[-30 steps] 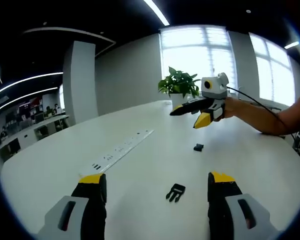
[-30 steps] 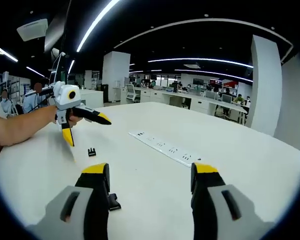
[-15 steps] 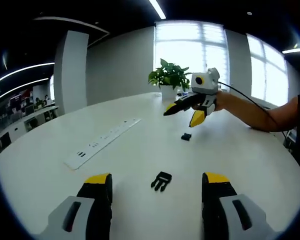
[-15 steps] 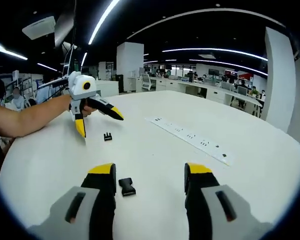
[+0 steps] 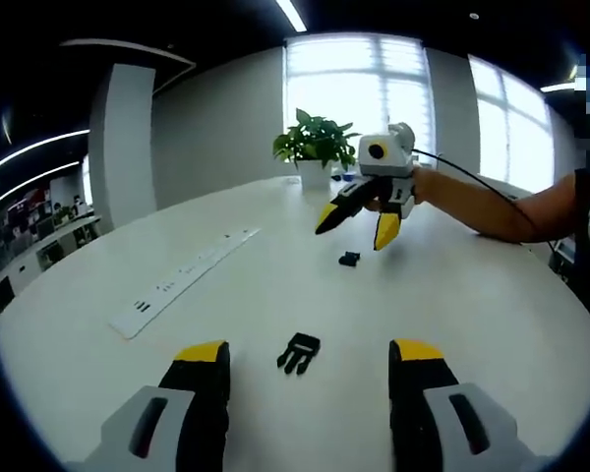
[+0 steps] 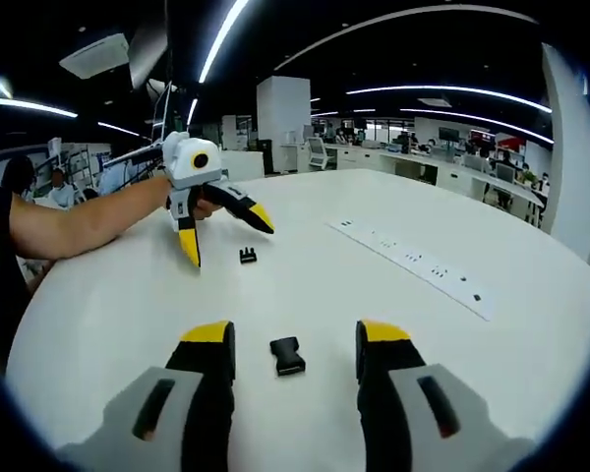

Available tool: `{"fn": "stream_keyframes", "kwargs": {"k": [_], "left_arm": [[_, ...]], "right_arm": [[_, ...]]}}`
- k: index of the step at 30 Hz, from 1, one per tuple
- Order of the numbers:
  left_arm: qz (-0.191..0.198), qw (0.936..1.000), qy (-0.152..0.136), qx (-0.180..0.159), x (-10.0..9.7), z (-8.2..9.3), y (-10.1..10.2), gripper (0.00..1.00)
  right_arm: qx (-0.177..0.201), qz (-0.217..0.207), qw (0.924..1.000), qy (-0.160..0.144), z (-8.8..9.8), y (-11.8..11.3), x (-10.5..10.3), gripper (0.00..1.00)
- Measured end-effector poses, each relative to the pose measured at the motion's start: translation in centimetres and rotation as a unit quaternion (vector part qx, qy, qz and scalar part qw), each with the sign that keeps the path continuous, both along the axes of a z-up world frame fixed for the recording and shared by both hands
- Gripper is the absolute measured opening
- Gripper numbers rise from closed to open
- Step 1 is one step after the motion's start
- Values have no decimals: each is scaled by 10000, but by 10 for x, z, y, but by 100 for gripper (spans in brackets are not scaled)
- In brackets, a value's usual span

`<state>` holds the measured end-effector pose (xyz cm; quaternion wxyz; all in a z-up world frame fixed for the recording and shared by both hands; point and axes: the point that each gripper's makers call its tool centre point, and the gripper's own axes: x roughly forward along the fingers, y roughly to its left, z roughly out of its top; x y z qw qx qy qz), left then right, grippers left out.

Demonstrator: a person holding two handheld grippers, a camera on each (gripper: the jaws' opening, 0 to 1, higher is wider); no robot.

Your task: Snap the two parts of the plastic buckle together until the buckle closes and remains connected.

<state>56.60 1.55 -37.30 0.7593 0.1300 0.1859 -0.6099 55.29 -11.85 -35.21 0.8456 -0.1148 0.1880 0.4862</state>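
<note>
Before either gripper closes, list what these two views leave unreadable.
- Pronged buckle part, left gripper view: too small to read its latch detail.
- Socket buckle part, right gripper view: its opening is too small to see which way it faces.
- Power strip on the white table: sockets too small and warped by the fisheye.
- Left gripper and right gripper: bodies cut off by the bottom edge.

White round table (image 5: 492,324), bright windows (image 5: 359,84), open-plan office desks (image 6: 433,167)

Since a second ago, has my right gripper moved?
Yes. The right gripper swung left: the buckle socket, earlier beside its left jaw, now lies centred between both jaws.
</note>
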Motion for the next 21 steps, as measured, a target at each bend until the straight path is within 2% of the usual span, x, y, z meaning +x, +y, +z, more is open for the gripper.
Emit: {"fn": "stream_keyframes", "kwargs": {"k": [4,11,21], "left_arm": [[-140,9999,83,-28,-5,1,-2,61],[-187,9997,147,-57,-10,3,-6,57],[-169,9998,138,-15,-10,2,-6,57]], "right_arm": [[-29,-19,10000,2,-1,-2,1,49],[-15,-112,9999,-29,0,-6,5,51],[-13,-121,9999,-32,1,-4,4,49]]}}
